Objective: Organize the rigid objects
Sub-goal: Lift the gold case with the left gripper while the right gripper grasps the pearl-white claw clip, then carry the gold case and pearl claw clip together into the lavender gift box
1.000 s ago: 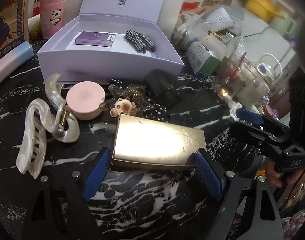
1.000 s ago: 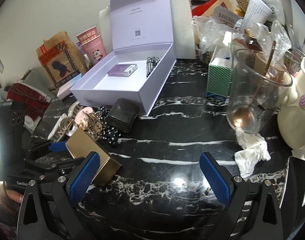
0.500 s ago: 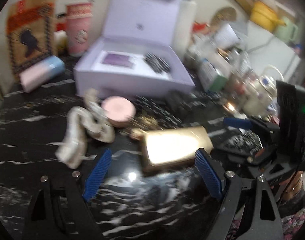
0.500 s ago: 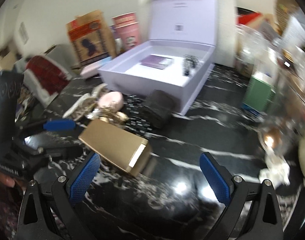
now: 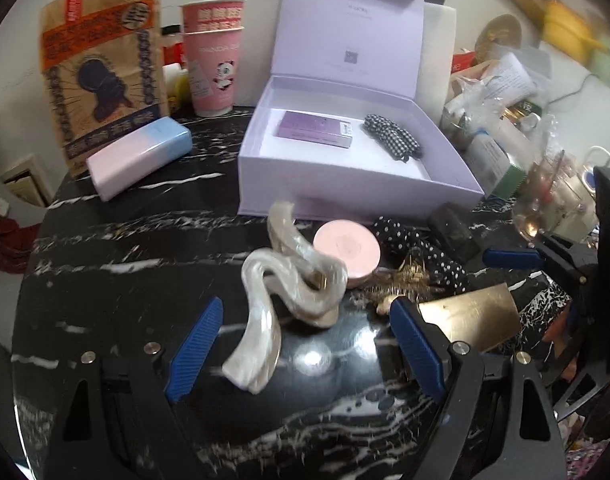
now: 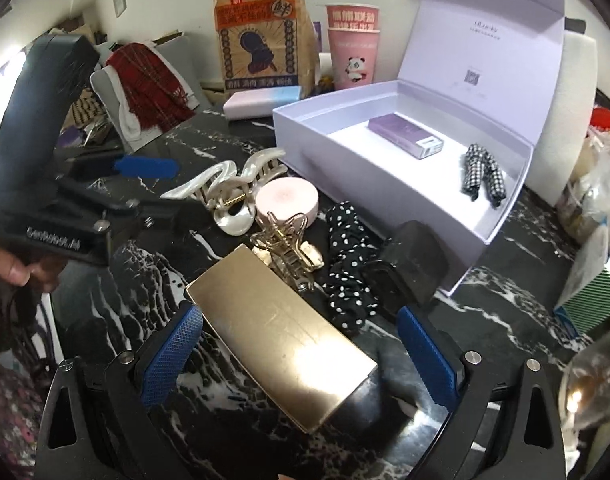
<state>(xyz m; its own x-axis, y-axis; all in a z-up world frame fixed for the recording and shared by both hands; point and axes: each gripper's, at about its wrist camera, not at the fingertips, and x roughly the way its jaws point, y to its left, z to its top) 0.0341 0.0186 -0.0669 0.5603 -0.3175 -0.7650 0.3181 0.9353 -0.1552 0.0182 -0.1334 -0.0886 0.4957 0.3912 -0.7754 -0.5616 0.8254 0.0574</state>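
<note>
A gold box (image 6: 281, 336) lies on the black marble table between the open jaws of my right gripper (image 6: 297, 352); its pads do not touch it. It also shows in the left wrist view (image 5: 473, 316). My left gripper (image 5: 305, 344) is open around the near end of a pearly white hair claw (image 5: 281, 292), also in the right wrist view (image 6: 221, 192). A pink round compact (image 6: 287, 200), a gold hair clip (image 6: 285, 248), a polka-dot scrunchie (image 6: 347, 268) and a black case (image 6: 413, 272) lie beside an open lilac box (image 6: 345, 160).
The lilac box holds a purple carton (image 6: 405, 136) and a checked hair tie (image 6: 481, 172). A pink-blue case (image 5: 141, 156), paper bag (image 5: 101, 76) and pink cups (image 5: 217, 60) stand at the back. Clutter and a glass (image 5: 545, 200) crowd the right side.
My left gripper let go of the gold box and moved left to the white hair claw. My right gripper swung left and closed in around the gold box.
</note>
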